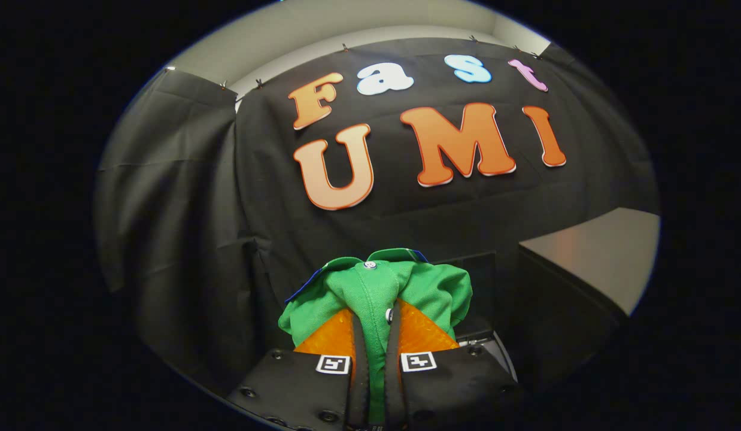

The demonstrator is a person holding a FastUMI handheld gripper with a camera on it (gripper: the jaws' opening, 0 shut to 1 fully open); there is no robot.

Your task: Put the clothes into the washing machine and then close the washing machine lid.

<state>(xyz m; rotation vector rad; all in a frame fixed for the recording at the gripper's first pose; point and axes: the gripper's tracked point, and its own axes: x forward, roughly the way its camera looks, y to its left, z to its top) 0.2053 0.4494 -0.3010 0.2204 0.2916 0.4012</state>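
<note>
Between the fingers: a green knit garment with white snap buttons [376,293], pinched and lifted.

Held aloft before the black cloth wall [185,197], presumably for carrying toward the washing machine. Gripper [375,335] nearly closed, both fingers pressing a fold of fabric. Off to the right, a grey flat surface [604,251], perhaps the machine's top; hard to tell.

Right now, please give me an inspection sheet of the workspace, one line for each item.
Surface: grey ledge beyond the tool, to one side; bare where visible.
Job's things: green shirt with buttons, bunched and lifted.
Clutter: nothing seen.
Grippers: tool shut on the green shirt, cloth pinched between both fingers.
Cables: nothing seen.
Surroundings: black cloth wall behind, pale wall above it.
</note>
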